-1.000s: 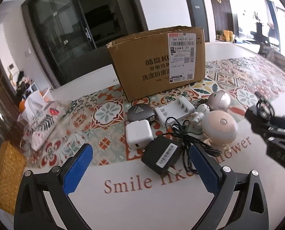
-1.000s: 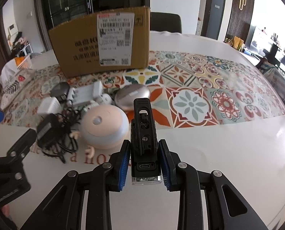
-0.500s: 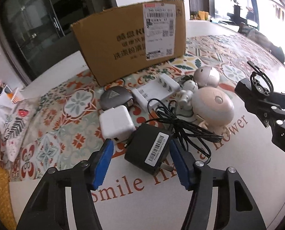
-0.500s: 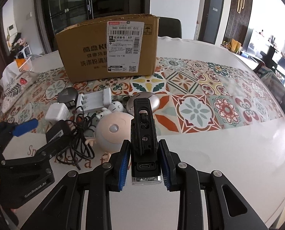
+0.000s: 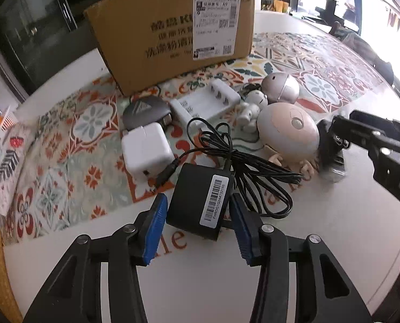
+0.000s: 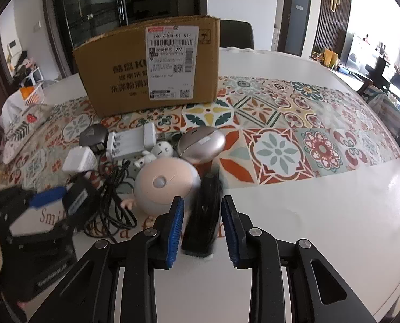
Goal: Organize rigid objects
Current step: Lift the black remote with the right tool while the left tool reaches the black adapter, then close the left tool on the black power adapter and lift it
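My left gripper (image 5: 196,198) points down over a black power adapter (image 5: 200,202) with a barcode label. Its jaws are closing, and the blue pads (image 5: 155,228) touch the adapter's two sides. The adapter lies on the white table with its black cable (image 5: 253,167) coiled to the right. My right gripper (image 6: 202,198) is shut on a slim black device (image 6: 201,215). The device is blurred and leans away, beside a beige round gadget (image 6: 165,185). In the left wrist view the device (image 5: 331,156) reaches down to the table at the right.
A cardboard box (image 5: 167,40) stands at the back on a patterned mat (image 6: 280,145). Before it lie a grey adapter (image 5: 143,107), a white cube charger (image 5: 146,150), a white battery charger (image 5: 208,102), a small white figurine (image 5: 251,107) and a silver gadget (image 5: 280,88). A floral bag (image 5: 6,161) lies left.
My left gripper sank toward the black adapter and its jaws narrowed from wide apart to the adapter's sides. In the right gripper the black device tipped forward and blurred; those jaws kept their width.
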### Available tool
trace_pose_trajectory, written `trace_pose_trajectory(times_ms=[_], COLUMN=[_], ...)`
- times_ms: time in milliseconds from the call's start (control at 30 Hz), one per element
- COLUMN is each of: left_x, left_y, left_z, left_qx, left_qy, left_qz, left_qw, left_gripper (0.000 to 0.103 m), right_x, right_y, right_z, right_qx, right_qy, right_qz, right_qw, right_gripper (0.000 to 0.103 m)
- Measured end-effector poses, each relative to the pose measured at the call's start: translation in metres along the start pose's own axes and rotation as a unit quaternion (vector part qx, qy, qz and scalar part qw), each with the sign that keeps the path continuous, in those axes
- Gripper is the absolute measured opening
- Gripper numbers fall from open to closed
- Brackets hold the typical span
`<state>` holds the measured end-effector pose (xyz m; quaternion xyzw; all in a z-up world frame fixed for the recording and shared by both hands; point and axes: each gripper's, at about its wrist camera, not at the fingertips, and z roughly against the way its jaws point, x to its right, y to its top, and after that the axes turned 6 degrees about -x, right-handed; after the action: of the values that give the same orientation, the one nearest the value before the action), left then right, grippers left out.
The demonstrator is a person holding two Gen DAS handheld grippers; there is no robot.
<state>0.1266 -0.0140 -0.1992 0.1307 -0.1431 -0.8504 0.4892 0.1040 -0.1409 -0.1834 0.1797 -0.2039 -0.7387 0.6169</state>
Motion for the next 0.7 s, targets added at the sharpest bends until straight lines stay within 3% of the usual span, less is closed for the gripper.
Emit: trace_pose_trajectory(times_ms=[367, 467, 533, 700], left_x=[0.007, 0.007, 0.008, 0.009], left_y=[0.012, 0.015, 0.014, 0.013], left_z=[-0.012, -0.014, -0.015, -0.017], left_qx=[0.017, 0.011, 0.017, 0.030], left_qy=[0.016, 0.023, 0.026, 0.044], left_qz=[-0.033, -0.034, -0.035, -0.043], left_qw=[0.9992, 0.9991, 0.9989, 0.9977], left_gripper=[0.051, 0.053, 0.055, 0.054], right_x=[0.009, 0.011, 0.015, 0.016], right_y=[-0.001, -0.001, -0.002, -0.005], right_z=[-0.005, -0.010, -0.014, -0.028], right_qx=[-0.002, -0.010, -0.018, -0.036], right_qy=[-0.012, -0.008, -0.003, 0.007], right_qz=[-0.027, -0.043, -0.066, -0.087], right_qw=[1.000, 0.999, 0.998, 0.996], right_gripper=[0.028, 0.035, 0.051, 0.053])
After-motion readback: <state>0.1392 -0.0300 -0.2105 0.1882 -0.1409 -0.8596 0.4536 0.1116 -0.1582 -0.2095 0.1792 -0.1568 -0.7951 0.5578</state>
